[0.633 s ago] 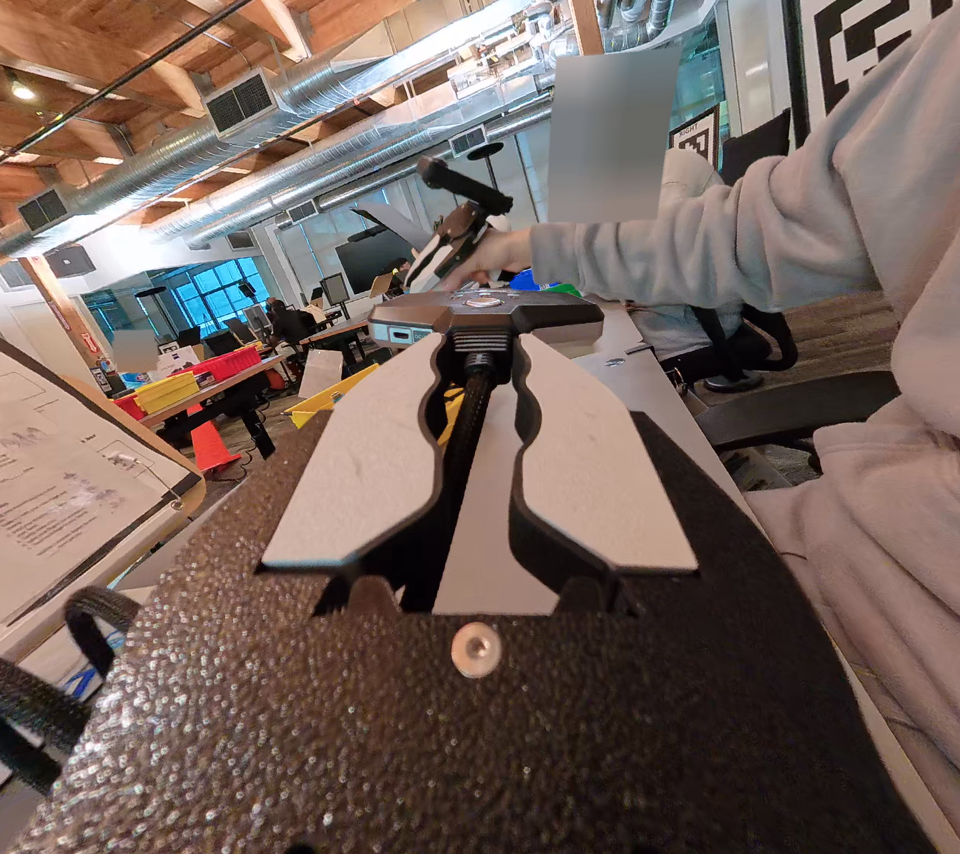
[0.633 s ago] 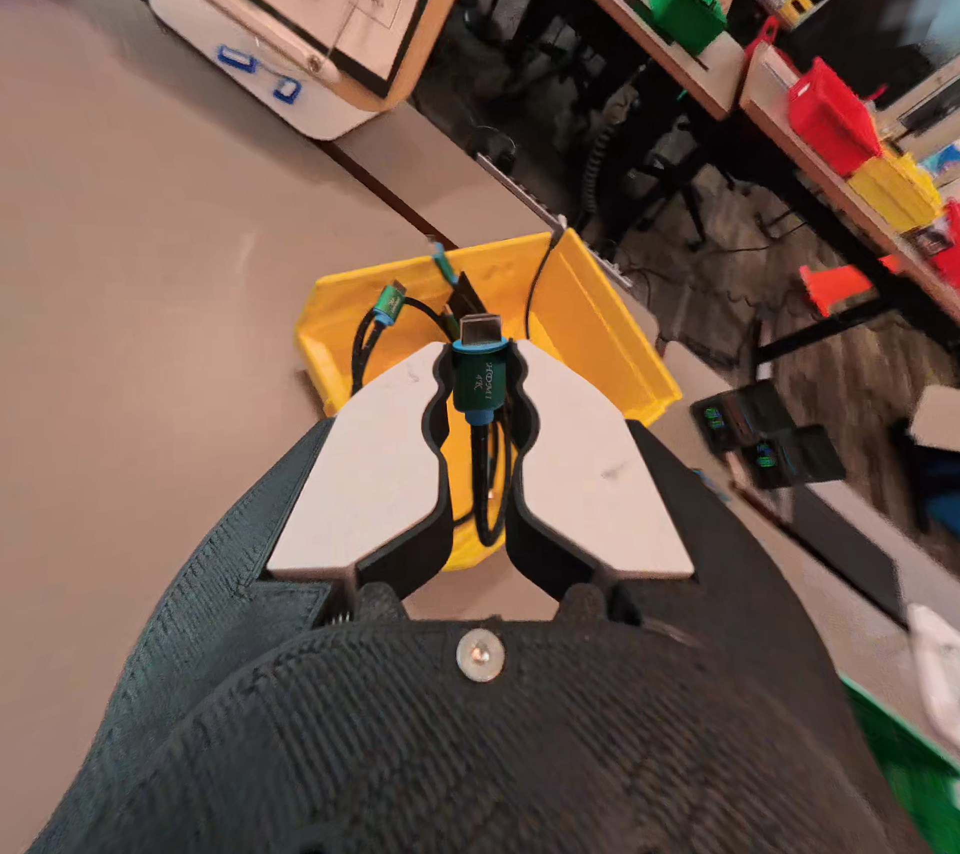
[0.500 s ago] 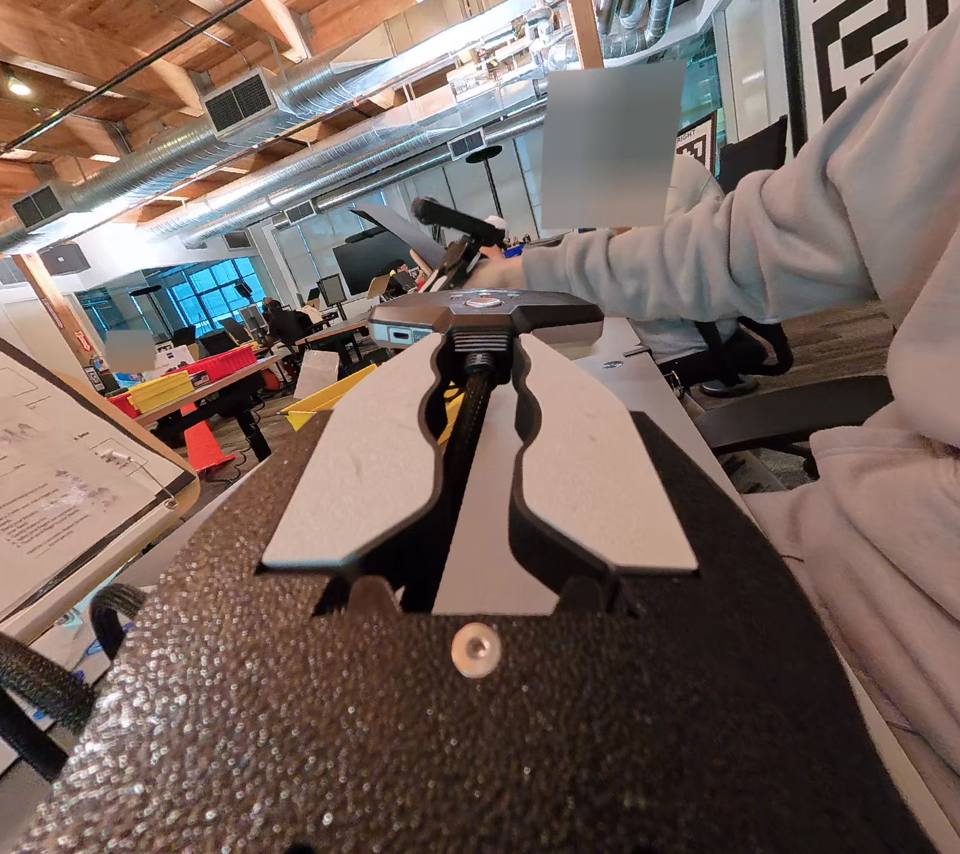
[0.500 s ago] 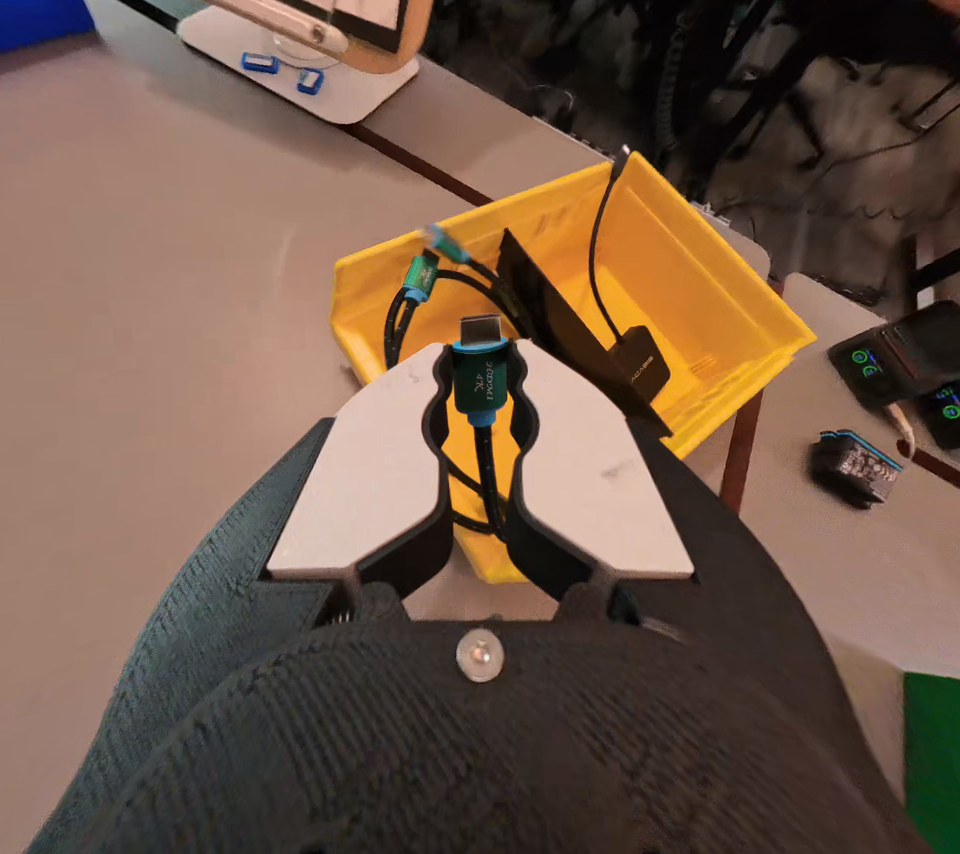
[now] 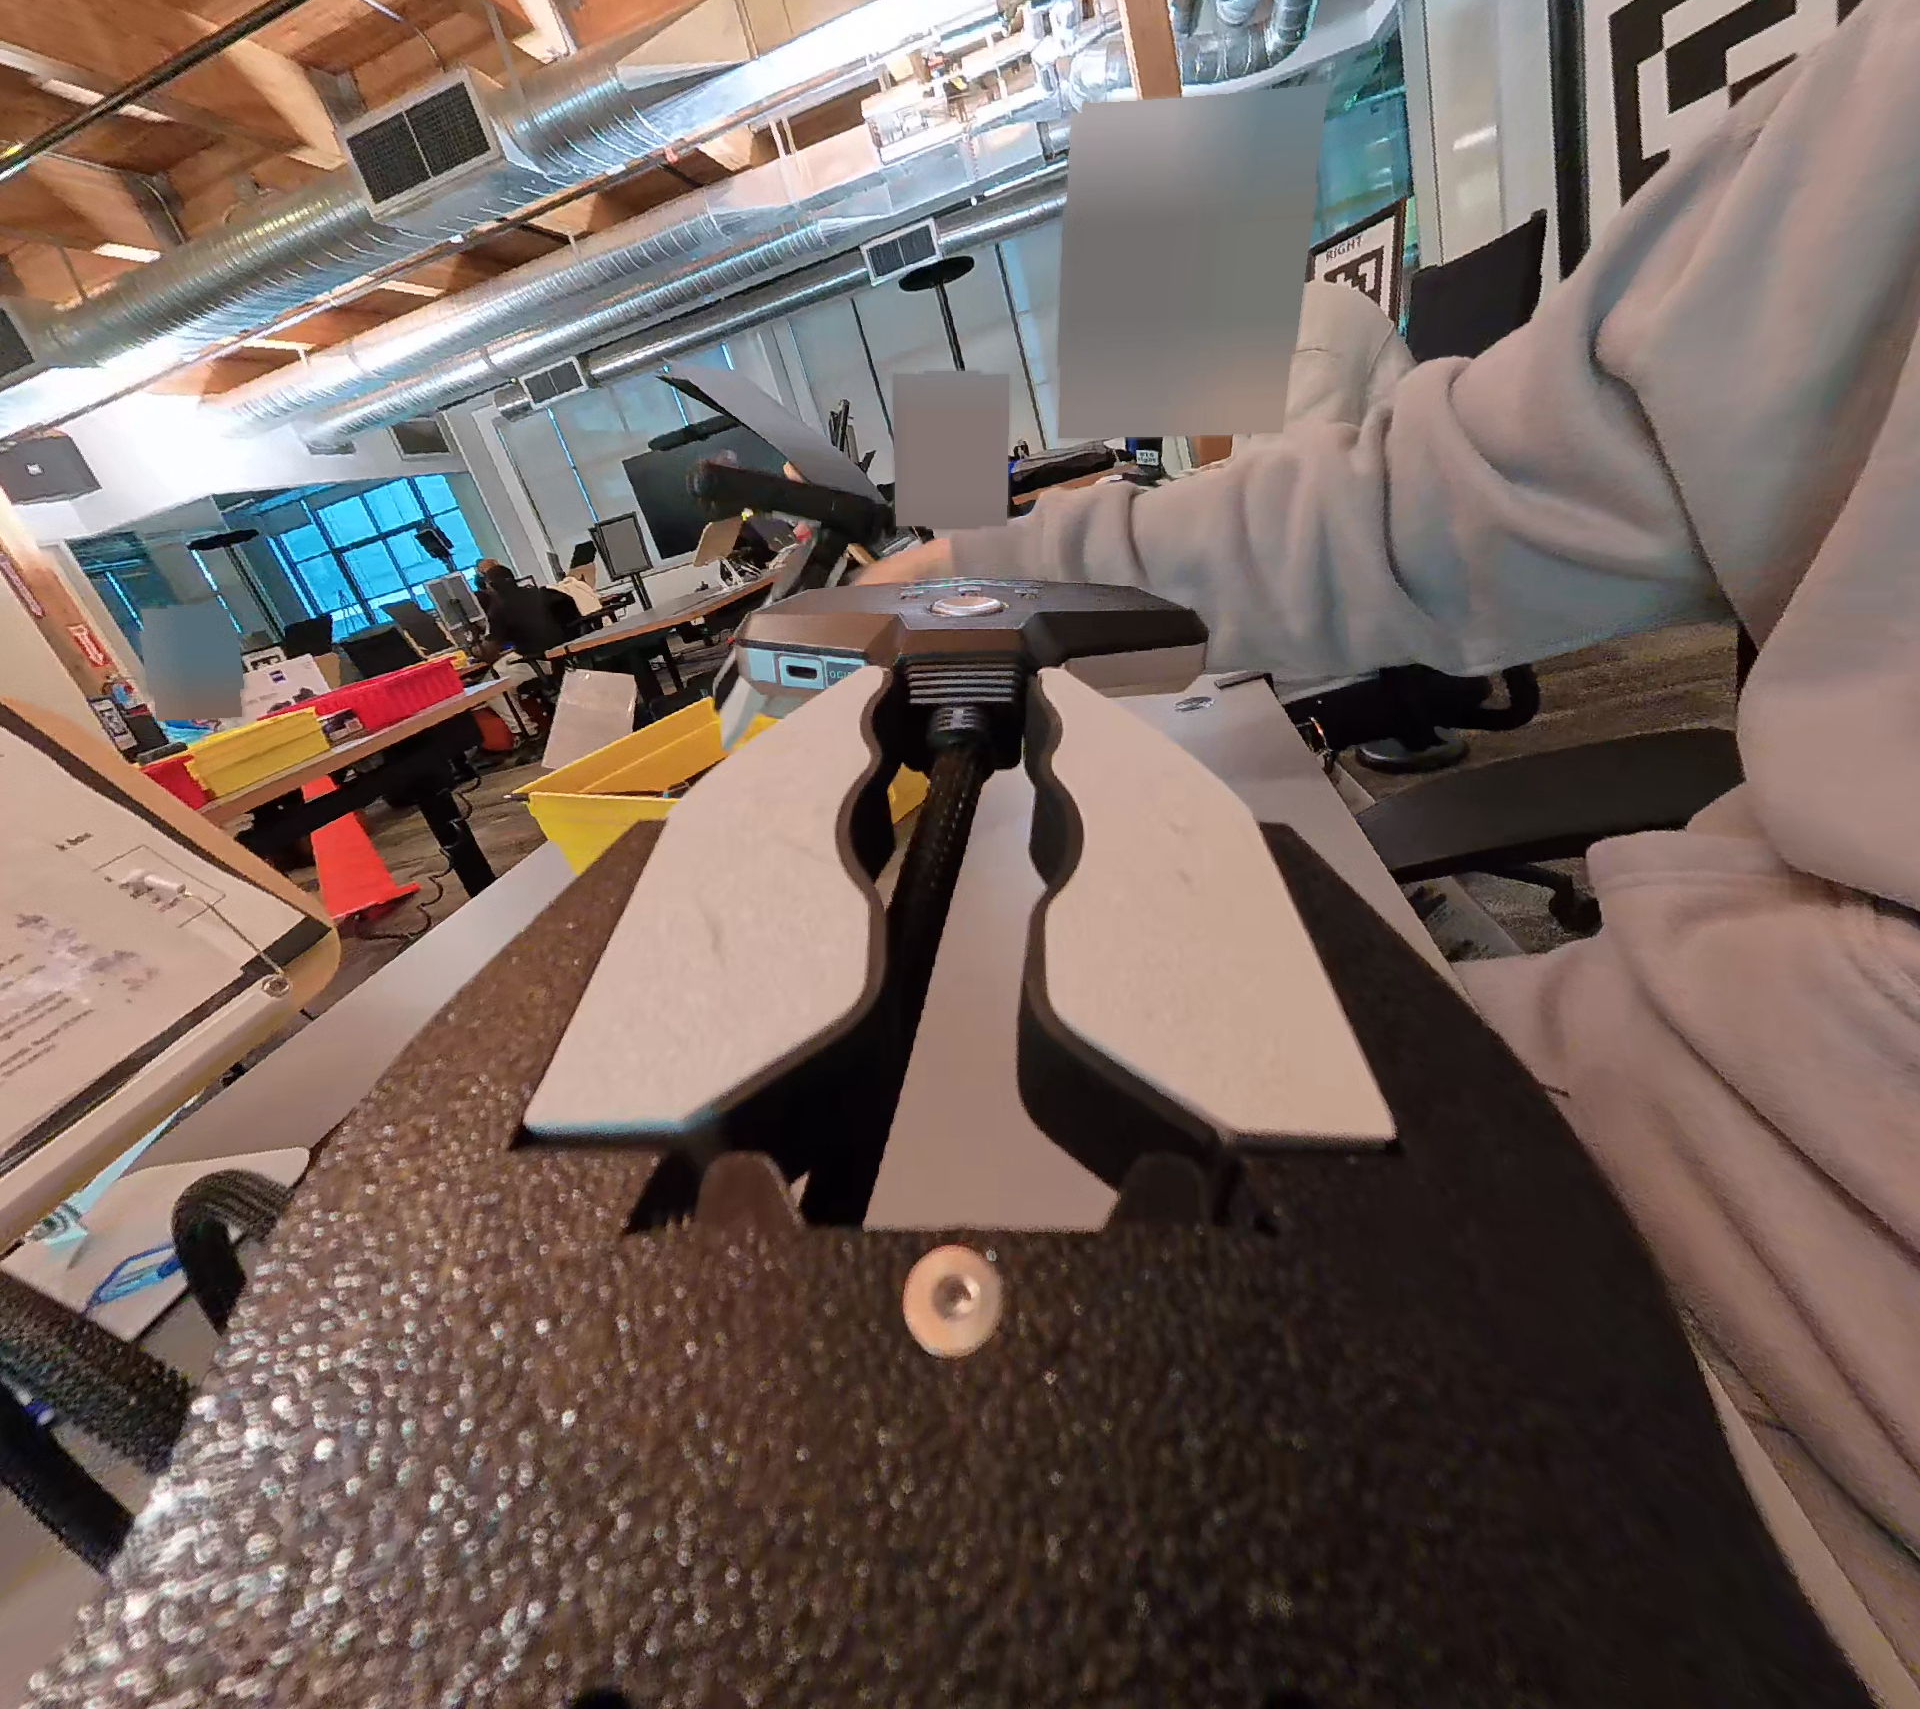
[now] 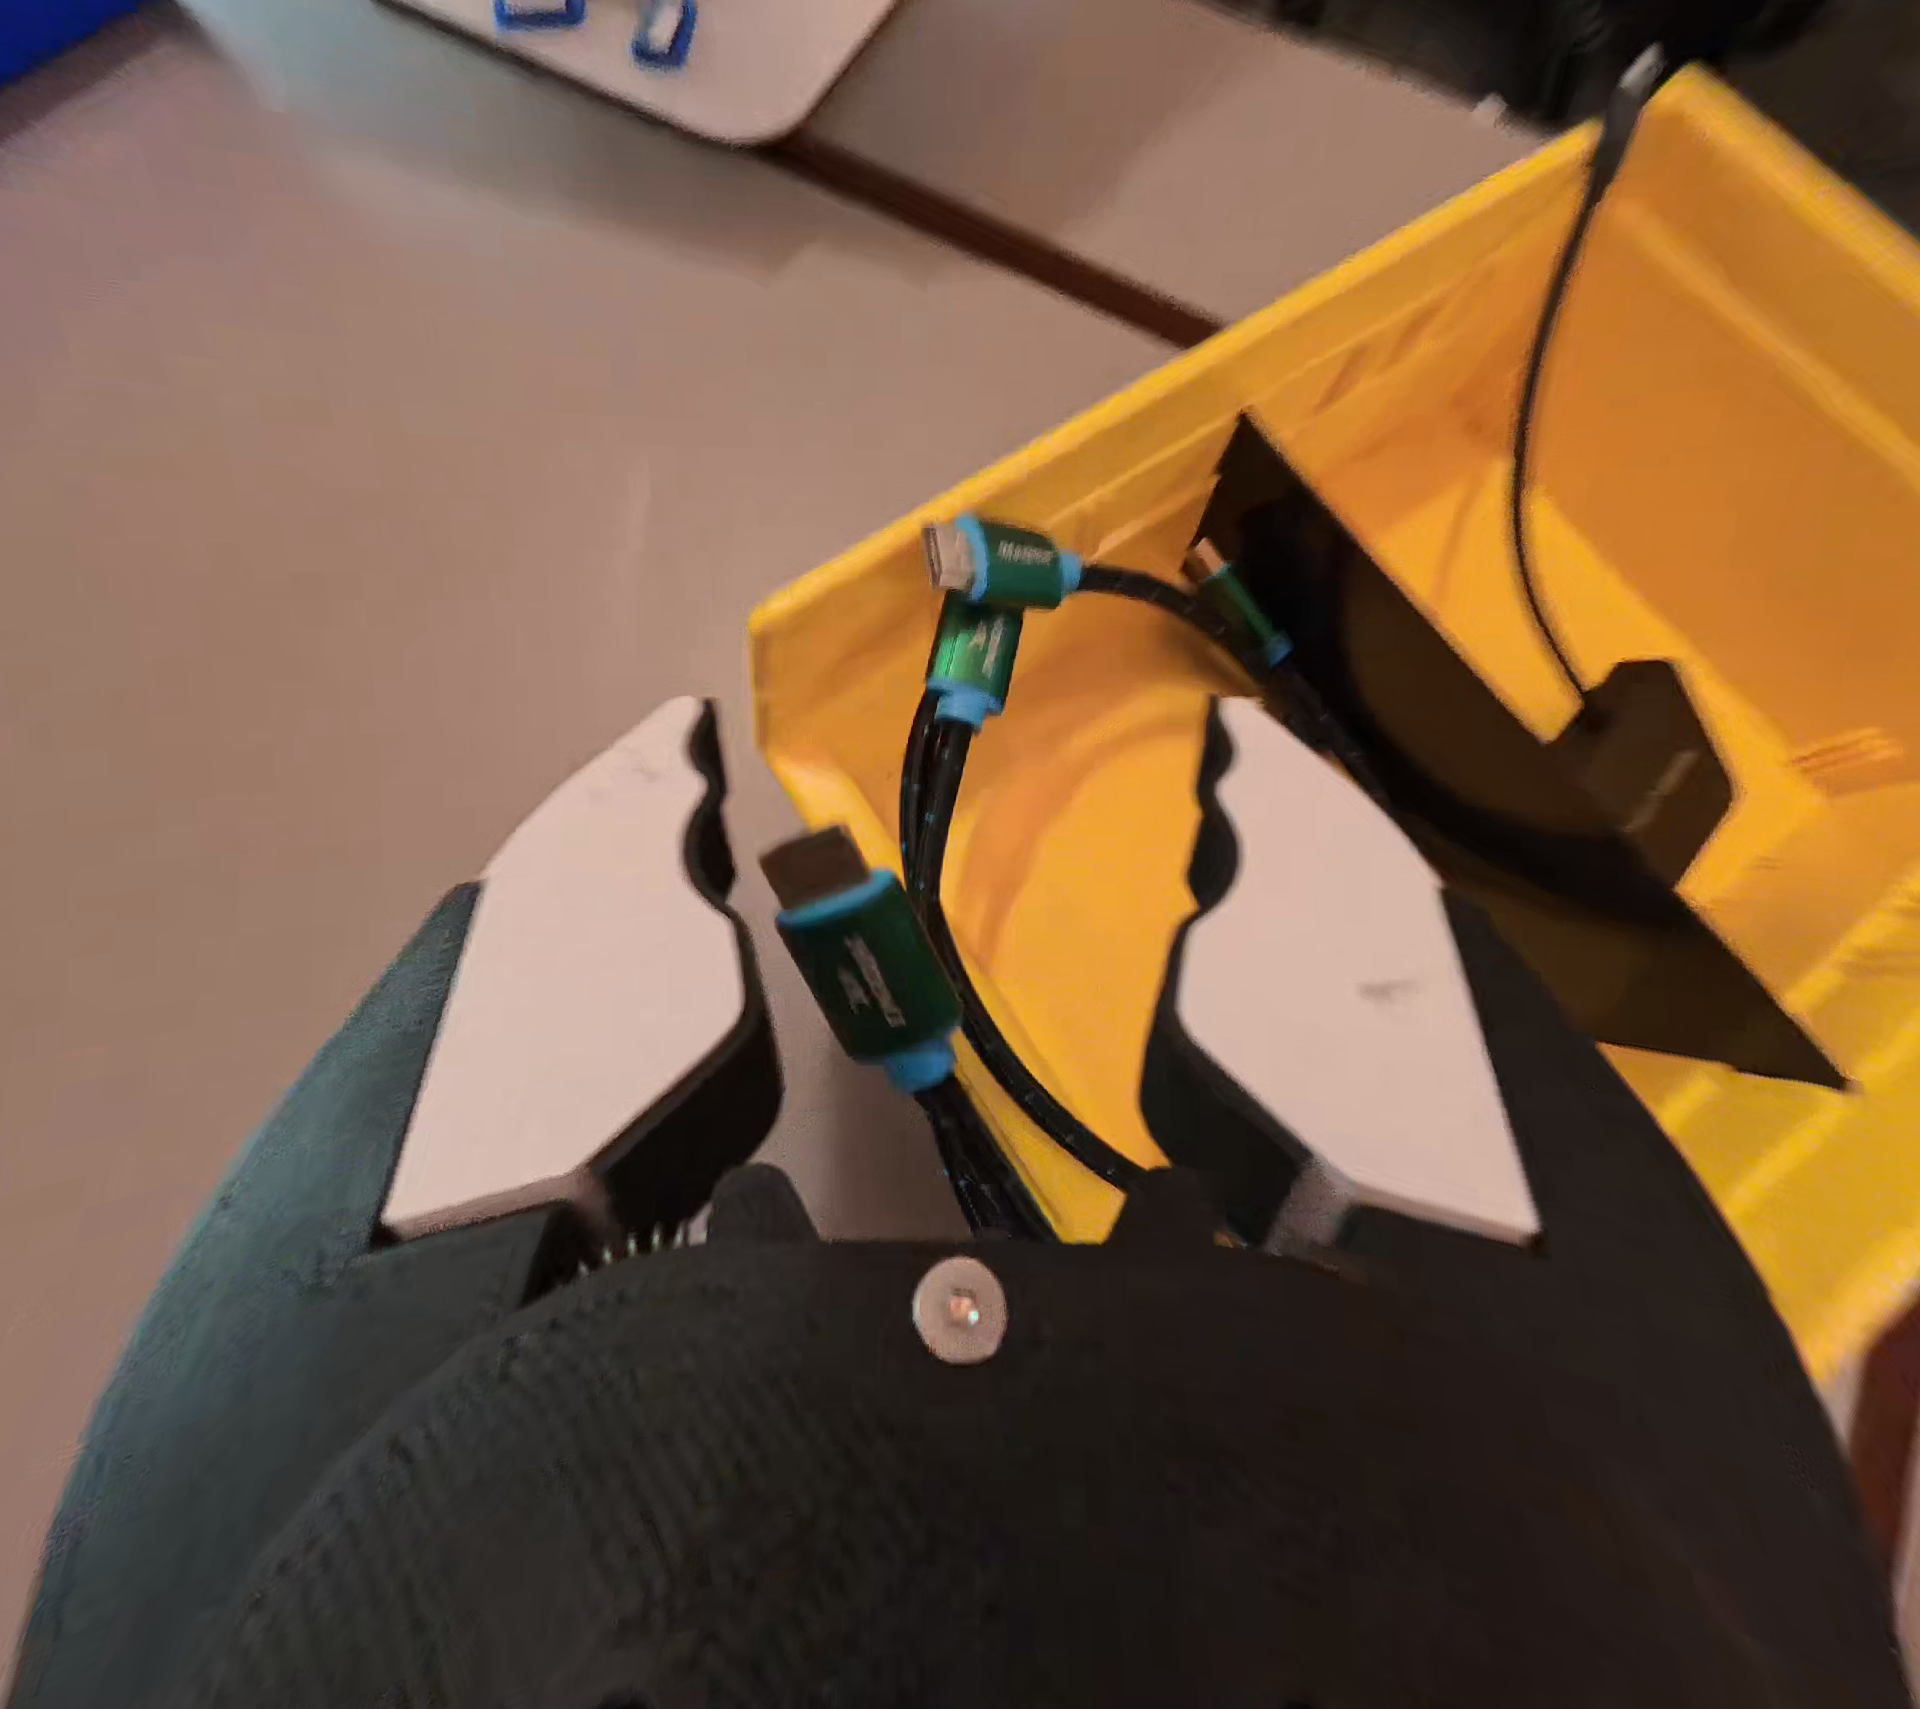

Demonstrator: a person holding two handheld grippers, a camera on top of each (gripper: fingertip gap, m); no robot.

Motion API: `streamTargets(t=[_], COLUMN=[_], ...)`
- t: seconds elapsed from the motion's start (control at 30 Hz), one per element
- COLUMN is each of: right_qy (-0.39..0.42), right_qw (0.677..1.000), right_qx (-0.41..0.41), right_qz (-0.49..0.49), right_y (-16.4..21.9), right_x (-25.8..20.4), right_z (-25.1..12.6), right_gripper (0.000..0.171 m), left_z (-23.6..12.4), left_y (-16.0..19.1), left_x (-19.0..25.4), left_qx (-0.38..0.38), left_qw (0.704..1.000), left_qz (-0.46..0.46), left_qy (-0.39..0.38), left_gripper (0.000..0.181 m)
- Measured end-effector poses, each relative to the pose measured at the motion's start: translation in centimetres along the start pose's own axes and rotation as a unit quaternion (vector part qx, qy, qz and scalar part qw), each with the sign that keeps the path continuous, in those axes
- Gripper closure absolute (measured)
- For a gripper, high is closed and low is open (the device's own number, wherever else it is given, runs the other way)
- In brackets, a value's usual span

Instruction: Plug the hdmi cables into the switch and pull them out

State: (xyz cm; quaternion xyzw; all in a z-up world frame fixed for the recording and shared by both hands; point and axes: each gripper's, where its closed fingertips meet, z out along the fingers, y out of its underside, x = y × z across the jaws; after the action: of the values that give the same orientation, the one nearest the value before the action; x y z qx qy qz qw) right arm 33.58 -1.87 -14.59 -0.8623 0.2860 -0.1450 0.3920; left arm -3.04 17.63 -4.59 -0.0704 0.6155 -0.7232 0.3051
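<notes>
Open workshop, timber ceiling, steel ducts; grey counter below.

Left tongs: pressed together, pinching the ribbed plug of a black braided cable seated in the dark switch at 12 o'clock. The switch's far side is hidden.

Right tongs: spread, holding nothing. Green HDMI plug lies loose between the fingers, tilted toward 11 o'clock; its cable runs under the tong body, out of sight.

Yellow bin, 1 to 3 o'clock, cut off at the right edge: more green plugs, black adapter. This view is motion-blurred.
</notes>
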Motion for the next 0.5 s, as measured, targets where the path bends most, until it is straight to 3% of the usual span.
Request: streamTargets(t=[0.03,0.13,0.2,0.27,0.33,0.5], right_qy=[0.013,-0.035,-0.167,-0.352,-0.501,-0.629], right_qw=[1.0,0.992,0.973,0.926,0.852,0.747], right_qx=[0.026,0.12,0.154,0.11,0.06,0.008], right_qz=[-0.004,-0.001,0.03,0.088,0.14,0.215], right_y=[-1.3,-5.4,-6.8,-5.7,-3.9,-0.5], right_x=[-0.1,-4.8,-11.9,-20.4,-27.5,-36.4], right_z=[-1.2,-5.7,-8.4,-10.8,-13.2,-14.8], right_gripper=[0.071,0.063,0.066,0.069,0.076,0.093], left_z=[0.0,0.3,0.8,1.5,2.2,3.6], left_y=[0.0,0.0,0.2,0.5,0.8,1.0], left_x=[0.1,0.2,0.5,0.9,1.6,3.1], left_qx=[0.0,0.003,0.0,-0.008,-0.021,-0.045], left_qw=[1.0,1.0,1.0,1.0,0.998,0.992], left_qz=[0.003,0.002,0.007,0.022,0.043,0.112], left_qy=[0.002,0.006,0.014,0.019,0.029,0.04], left_gripper=[0.159,0.16,0.16,0.16,0.16,0.159])
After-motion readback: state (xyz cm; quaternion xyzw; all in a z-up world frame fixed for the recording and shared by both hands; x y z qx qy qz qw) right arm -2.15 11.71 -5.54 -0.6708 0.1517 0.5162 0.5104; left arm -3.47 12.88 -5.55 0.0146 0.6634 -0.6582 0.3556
